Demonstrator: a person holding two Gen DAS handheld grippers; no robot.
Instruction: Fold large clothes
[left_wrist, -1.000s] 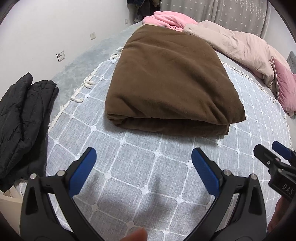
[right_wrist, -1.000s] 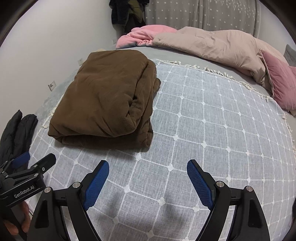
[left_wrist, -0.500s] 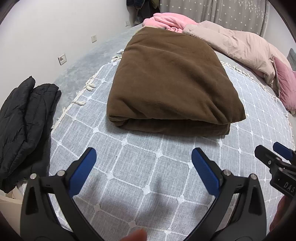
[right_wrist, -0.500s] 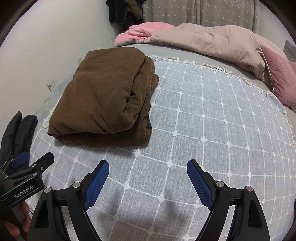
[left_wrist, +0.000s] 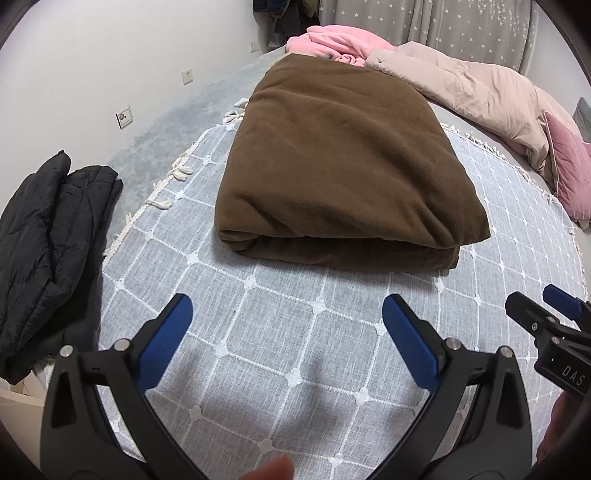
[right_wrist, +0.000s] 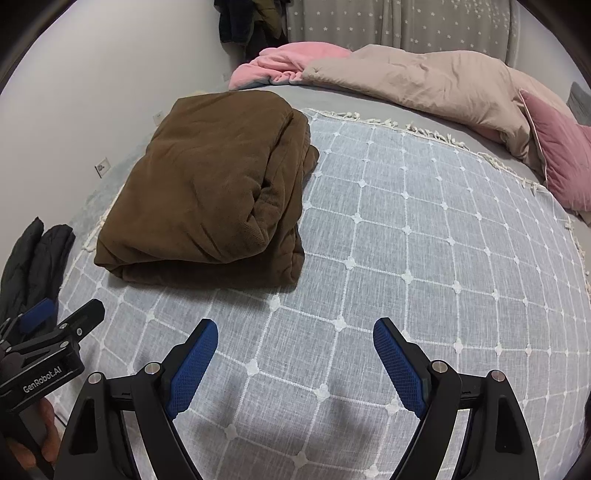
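Folding appeared largely finished. Going left to right, a black quilted jacket (left_wrist: 48, 254) was seen far to the left of the left hand-held gripper (left_wrist: 288, 332), off the edge of the bed, in a rough stack. Ahead of that hand-held gripper, and well apart from its tips, the brown garment (left_wrist: 343, 166) lay as a compact folded rectangle on the checked bedspread (left_wrist: 280, 317). The left hand-held gripper was held wide with nothing between its jaws. The right hand-held gripper (right_wrist: 295, 354) was likewise held wide and empty, with the brown garment ahead and to its left and bare bedspread in front. Further right, a beige duvet (right_wrist: 424, 81) and a pink pillow (right_wrist: 561, 155) were bunched at the far edge. Little was judged to remain beyond tidying or setting the bundle aside. Compared with a second earlier, nothing on the bed had been shifted; the garment was only framed slightly differently.
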